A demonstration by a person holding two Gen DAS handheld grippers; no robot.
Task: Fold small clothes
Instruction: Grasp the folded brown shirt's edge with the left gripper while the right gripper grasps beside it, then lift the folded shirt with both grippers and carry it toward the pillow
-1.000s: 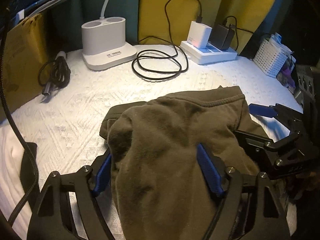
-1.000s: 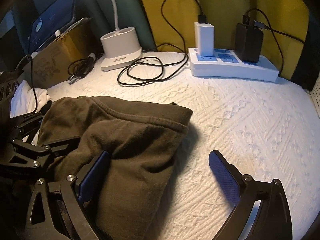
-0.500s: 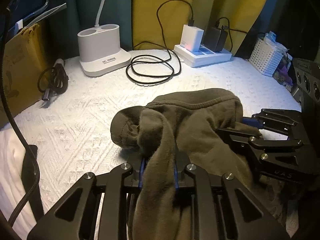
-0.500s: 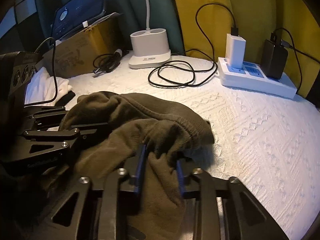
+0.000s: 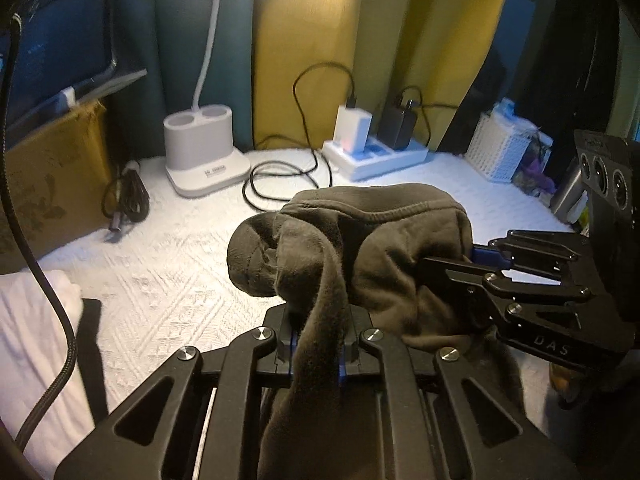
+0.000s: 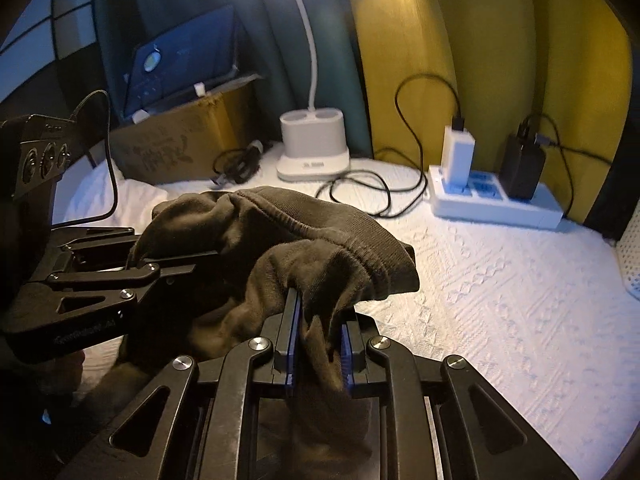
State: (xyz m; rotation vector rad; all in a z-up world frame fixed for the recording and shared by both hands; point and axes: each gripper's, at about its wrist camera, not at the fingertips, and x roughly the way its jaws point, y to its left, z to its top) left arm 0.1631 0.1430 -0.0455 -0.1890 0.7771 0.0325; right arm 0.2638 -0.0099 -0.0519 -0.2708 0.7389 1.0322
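A dark olive-brown small garment [image 5: 372, 248] is bunched up and held above the white textured tabletop [image 5: 168, 280]. My left gripper [image 5: 316, 344] is shut on a fold of its left side. My right gripper [image 6: 318, 344] is shut on a fold of its right side [image 6: 320, 272]. The two grippers sit close together; the right one shows at the right of the left wrist view [image 5: 500, 268], the left one at the left of the right wrist view [image 6: 120, 276]. The garment's lower part hangs hidden behind the gripper frames.
At the back stand a white lamp base [image 5: 204, 152], a coiled black cable [image 5: 280, 184], a white power strip with chargers [image 5: 376, 152] and a white basket [image 5: 500, 152]. A cardboard box [image 5: 48, 172] and folded white cloth [image 5: 32, 328] lie left.
Both grippers went from open around the garment to shut on it. They have lifted it off the tabletop, and it is now bunched between them.
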